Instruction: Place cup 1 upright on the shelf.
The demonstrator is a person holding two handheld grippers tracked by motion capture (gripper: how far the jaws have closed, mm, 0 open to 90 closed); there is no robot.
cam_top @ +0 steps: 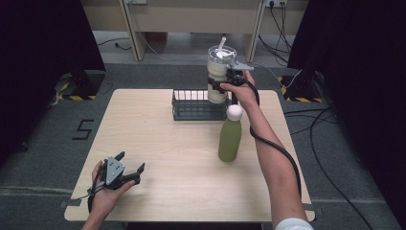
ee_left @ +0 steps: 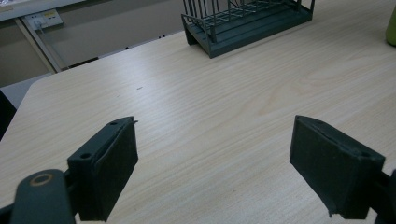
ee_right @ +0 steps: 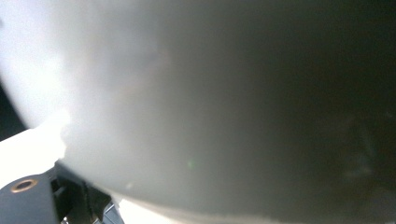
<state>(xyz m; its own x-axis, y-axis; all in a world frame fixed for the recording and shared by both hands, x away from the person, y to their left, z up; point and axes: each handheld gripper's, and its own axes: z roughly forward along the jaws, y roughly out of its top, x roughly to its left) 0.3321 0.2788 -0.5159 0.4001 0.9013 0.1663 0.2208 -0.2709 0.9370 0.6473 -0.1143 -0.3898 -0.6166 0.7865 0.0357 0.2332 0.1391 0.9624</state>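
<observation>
While the left gripper (cam_top: 128,168) rests open and empty, right jaws clamp the cup (cam_top: 219,72).

The left gripper (cam_top: 129,165) rests low at the near left, jaws standing apart with nothing between them. The right arm stretches far forward, its gripper (cam_top: 221,80) raised, jaws clamped.

In the right gripper view, the white cup (ee_right: 196,102) sits so close that it is a blur; the grip of the fingers on it cannot be confirmed there. In the left gripper view, the green bottle (ee_left: 391,25) is cut by the right edge and the wire rack (ee_left: 247,21) by the top edge
</observation>
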